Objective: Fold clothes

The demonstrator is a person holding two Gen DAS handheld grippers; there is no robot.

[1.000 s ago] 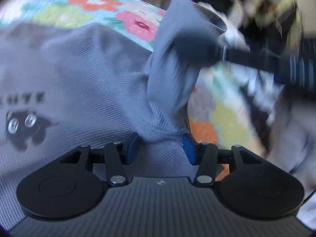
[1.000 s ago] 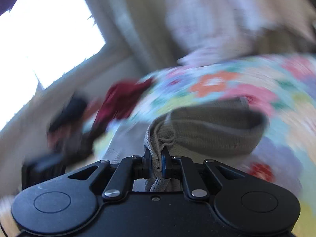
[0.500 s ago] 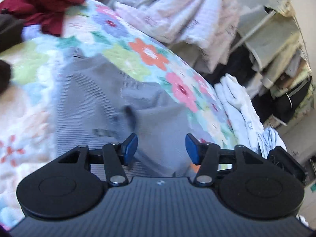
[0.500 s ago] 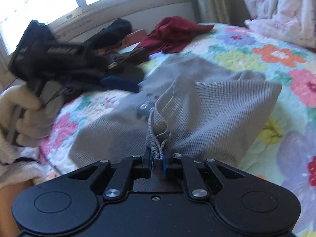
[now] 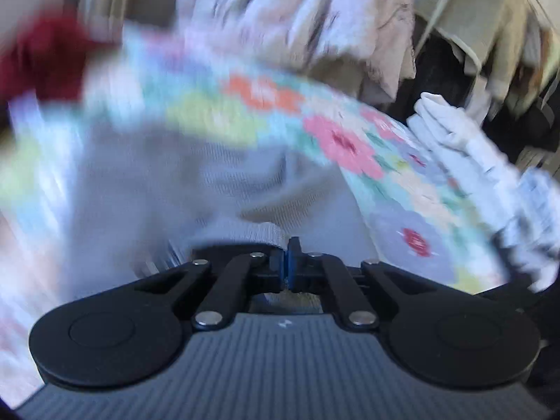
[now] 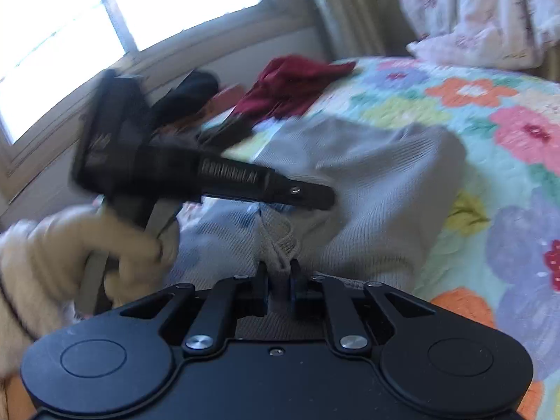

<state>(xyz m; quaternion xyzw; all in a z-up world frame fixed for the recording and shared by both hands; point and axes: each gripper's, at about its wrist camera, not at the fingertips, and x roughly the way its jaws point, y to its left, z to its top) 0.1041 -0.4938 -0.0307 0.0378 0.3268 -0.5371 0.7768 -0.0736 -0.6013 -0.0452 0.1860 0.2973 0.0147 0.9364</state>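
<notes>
Beyond shut left claw [image 5: 289, 260], blurred quilt [image 5: 266, 112].

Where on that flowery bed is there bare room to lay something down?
Bare quilt lies right of the grey top, toward the pink bedding. The window side is crowded: red garment, dark clothes, and the left tongs over the top.

Flowered quilted bed [image 6: 465, 94] under grey knit garment [image 6: 385, 182], red cloth [image 6: 290, 84], perhaps crumpled.
</notes>
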